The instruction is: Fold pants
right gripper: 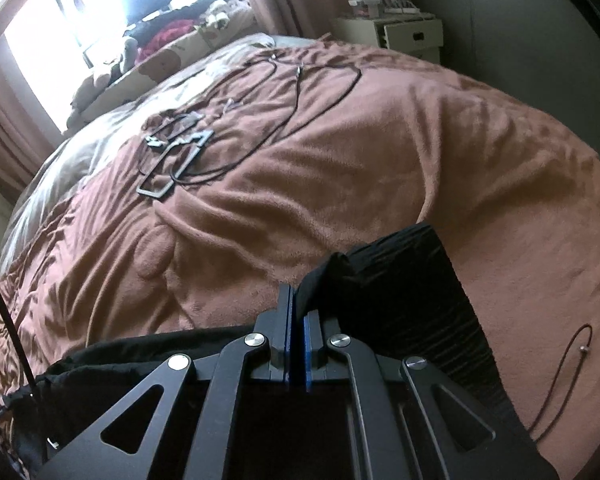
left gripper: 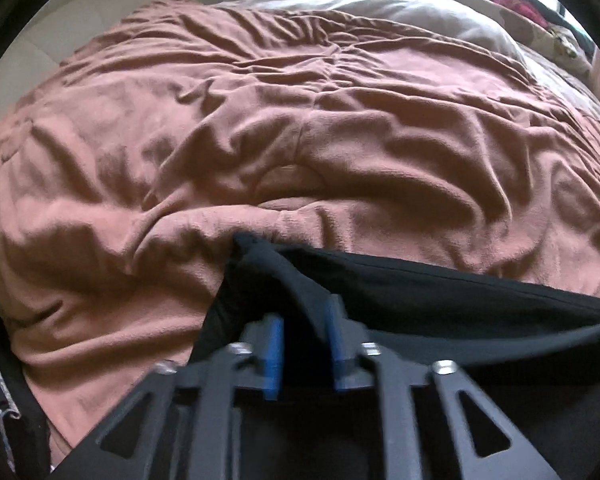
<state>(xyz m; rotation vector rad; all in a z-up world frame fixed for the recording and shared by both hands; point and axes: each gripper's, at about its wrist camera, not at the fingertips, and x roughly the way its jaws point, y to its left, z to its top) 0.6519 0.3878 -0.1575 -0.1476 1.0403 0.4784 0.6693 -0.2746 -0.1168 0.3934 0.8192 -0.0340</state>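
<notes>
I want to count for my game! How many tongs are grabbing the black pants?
2. The left tongs have a fold of the black pants between their blue pads. The right tongs pinch another bit shut, over the brown blanket.

Pants (right gripper: 400, 280), cables (right gripper: 284, 120) on blanketed bed (right gripper: 340, 160)

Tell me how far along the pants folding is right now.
Early stage. Done: both grippers have hold of the black pants. In hand: the right gripper is pinched shut on a bunched edge, and the left gripper has fabric between its blue pads, with the cloth slung between them over the brown blanket. Left: no neat fold is visible yet; laying flat and folding remain.
</notes>
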